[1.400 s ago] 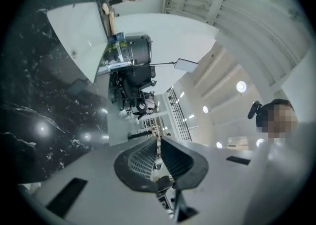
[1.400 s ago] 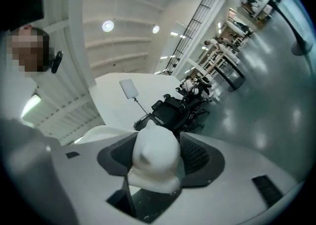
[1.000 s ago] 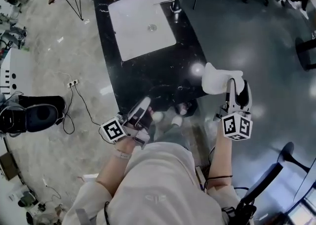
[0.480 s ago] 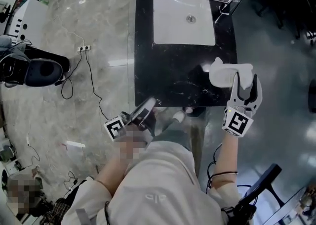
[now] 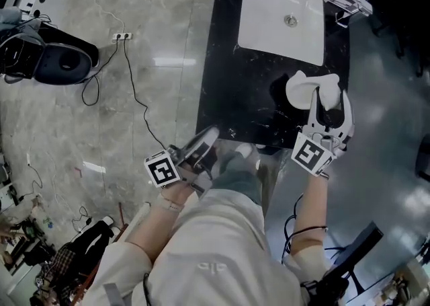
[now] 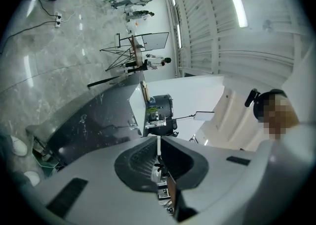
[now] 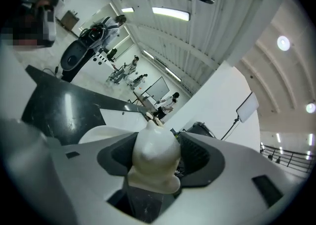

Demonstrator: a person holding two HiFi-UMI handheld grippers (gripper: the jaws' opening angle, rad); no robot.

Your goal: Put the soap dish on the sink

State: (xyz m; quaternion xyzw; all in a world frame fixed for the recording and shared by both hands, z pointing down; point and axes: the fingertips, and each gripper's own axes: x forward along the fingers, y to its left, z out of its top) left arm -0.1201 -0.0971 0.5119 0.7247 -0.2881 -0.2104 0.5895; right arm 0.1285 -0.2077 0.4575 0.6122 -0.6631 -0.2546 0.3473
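Right gripper (image 5: 329,101) was clamped wide on the soap dish (image 5: 302,89), dish held ahead of its jaws over black counter (image 5: 235,89), left gripper (image 6: 158,156) was closed together, nothing between.

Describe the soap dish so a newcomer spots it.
Find the black counter with the white rectangular basin. At the counter's near right corner, the right gripper clamps the soap dish: a glossy cream, rounded shell, unlike the flat square-edged basin.

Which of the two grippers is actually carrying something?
The right gripper, clamped on the white soap dish; the left gripper is shut with nothing between its jaws.
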